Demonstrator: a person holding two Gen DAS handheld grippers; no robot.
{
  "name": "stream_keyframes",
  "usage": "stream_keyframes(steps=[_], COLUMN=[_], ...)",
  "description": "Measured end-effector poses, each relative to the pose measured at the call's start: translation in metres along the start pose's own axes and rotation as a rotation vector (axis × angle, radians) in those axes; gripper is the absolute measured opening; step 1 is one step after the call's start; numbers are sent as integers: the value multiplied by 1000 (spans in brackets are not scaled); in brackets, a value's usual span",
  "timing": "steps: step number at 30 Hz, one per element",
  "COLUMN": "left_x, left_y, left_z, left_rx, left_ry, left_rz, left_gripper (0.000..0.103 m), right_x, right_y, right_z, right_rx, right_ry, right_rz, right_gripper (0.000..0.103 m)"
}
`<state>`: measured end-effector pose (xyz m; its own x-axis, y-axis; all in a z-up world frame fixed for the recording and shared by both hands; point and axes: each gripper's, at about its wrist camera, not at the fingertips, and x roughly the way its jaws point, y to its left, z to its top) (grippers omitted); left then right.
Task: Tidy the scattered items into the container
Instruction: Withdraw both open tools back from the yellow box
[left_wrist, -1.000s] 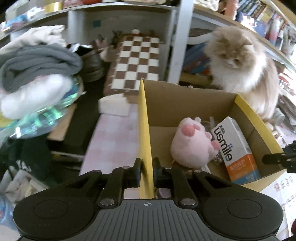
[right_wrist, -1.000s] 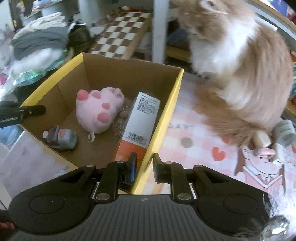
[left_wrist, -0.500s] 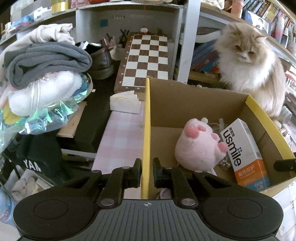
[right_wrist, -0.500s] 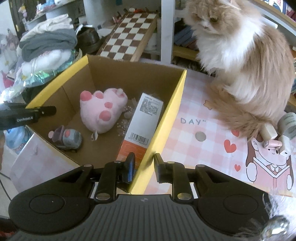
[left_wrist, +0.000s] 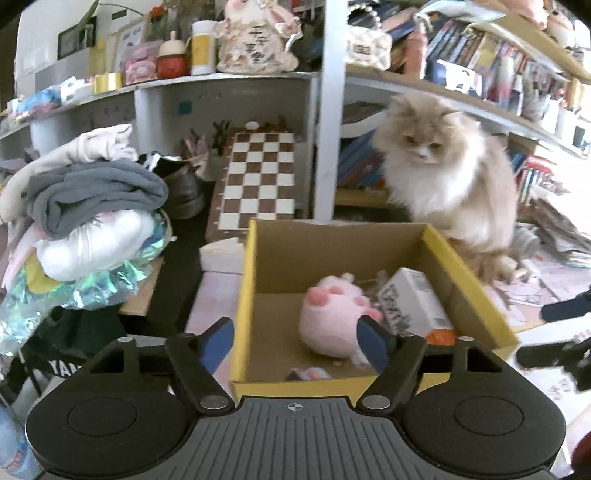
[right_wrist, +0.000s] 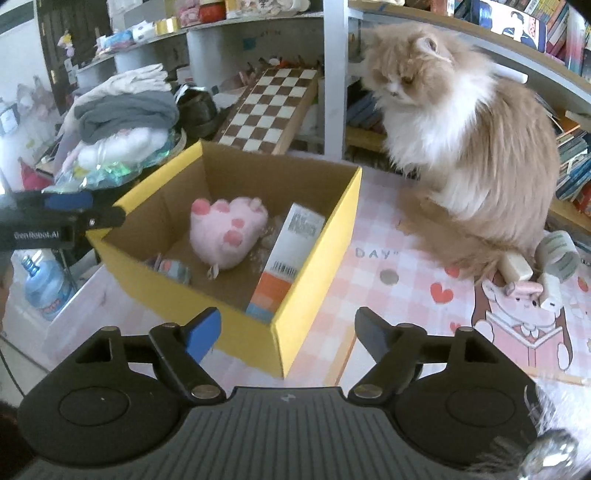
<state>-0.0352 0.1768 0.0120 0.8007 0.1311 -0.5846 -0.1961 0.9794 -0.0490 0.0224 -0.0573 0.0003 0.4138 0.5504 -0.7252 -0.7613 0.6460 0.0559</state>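
pink tablecloth (right_wrist: 388, 295) reads "DAY" | left gripper (left_wrist: 295, 343), right gripper (right_wrist: 288, 332): just released, empty

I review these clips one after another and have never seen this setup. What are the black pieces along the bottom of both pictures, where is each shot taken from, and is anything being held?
No robot here: a person carries a hand-held claw in each hand, each with a wide-angle camera looking along its two fingers. The black pieces are the claws themselves. One picture looks over the left claw, the other over the right claw. Both have just been opening and now stand open, holding nothing.

Ahead on the pink checked tablecloth sits a yellow cardboard box. In it lie a pink paw-shaped plush, a white and orange carton and a small grey toy. A fluffy cat sits beside the box, with a few small items next to it on the cloth.
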Motion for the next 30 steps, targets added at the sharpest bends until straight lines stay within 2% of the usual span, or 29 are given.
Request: stream_keyframes(steps=[7,19,23,26,30], left_x=[-10,-39,-55,-63,-69], left_y=[-22,-95,-128,-148,-168], left_z=[-13,-50,-58,-61,-63], left_rx=[-30,-106,-116,-123,-78], left_ry=[17,45,23,27,45], left_rz=[8,161,202,194,168], left_gripper=[79,81,81,85,90], right_x=[-6,-33,-41,-47,-57], right_y=[0,-33,-48,-56,-62], right_z=[-7,-53,-71,-81,-89], right_rx=[-38,-175,-196,-180,-165], right_ry=[-2,-55,-62,-56,-68], right_rz=[26,108,136,135,130], right_gripper=[83,85,85,85,89])
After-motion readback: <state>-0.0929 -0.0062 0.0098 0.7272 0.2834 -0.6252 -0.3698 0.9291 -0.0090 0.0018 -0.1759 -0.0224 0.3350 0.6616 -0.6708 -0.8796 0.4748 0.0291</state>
